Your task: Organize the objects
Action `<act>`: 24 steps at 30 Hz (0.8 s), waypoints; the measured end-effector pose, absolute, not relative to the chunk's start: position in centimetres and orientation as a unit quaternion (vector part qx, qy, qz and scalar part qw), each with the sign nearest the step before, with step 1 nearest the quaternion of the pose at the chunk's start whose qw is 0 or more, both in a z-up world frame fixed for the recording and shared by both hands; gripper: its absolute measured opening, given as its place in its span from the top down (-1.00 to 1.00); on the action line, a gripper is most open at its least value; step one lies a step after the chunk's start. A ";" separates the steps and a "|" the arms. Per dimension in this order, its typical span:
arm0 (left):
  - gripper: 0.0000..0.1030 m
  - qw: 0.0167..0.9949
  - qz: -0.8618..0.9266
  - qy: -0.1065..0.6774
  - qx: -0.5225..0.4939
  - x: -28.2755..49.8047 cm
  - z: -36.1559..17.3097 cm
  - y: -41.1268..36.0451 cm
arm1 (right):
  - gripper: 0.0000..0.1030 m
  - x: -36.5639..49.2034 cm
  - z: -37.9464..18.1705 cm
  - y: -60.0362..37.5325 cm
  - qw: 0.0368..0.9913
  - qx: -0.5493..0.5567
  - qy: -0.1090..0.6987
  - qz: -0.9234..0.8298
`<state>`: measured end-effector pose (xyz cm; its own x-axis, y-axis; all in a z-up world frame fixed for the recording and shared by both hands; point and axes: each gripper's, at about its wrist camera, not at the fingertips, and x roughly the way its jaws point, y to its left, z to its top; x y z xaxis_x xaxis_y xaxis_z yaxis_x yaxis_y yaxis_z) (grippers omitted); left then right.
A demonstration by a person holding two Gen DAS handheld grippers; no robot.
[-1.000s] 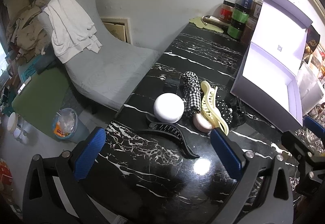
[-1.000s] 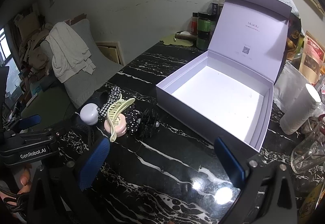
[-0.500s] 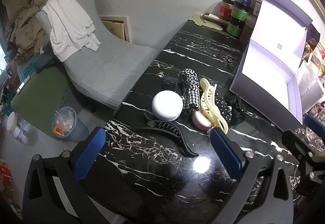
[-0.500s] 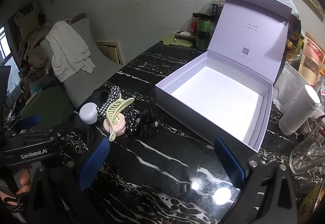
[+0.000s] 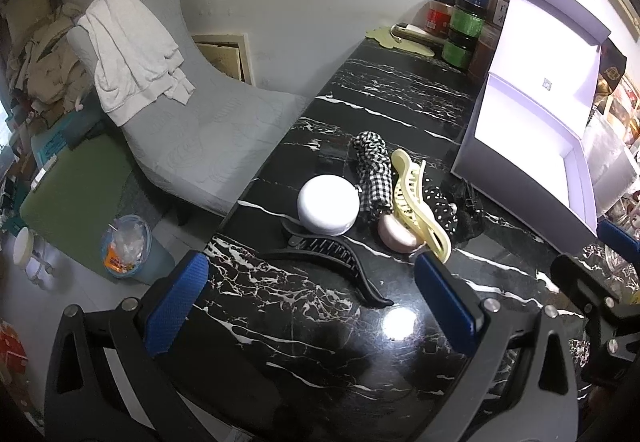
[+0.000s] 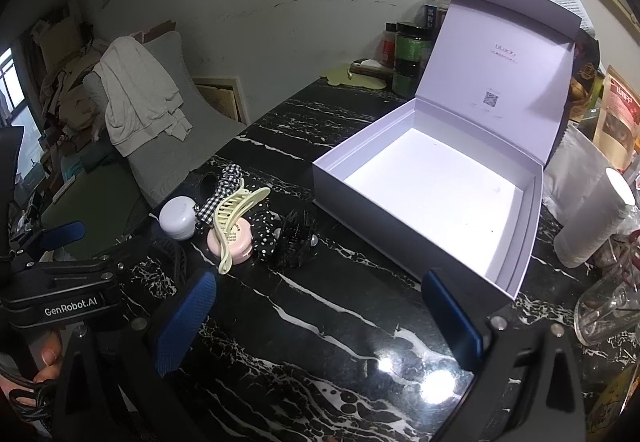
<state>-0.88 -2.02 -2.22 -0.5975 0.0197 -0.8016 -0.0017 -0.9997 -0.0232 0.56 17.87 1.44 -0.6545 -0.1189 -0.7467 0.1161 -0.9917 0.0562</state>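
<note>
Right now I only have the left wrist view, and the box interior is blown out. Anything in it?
Observer: No. In the right wrist view the white box has a bare floor.
Operator: What's past its right wall?
Observer: A paper towel roll, beside it.
Operator: And my other hand?
Observer: The right hand-held gripper is open, holding nothing, above the tabletop short of the box.
</note>
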 end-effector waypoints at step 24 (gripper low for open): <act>-1.00 0.037 0.876 -0.012 -0.481 -3.3 -5.6 -3.3 | -0.90 -1.7 -2.3 15.4 0.136 0.443 -0.004 -0.886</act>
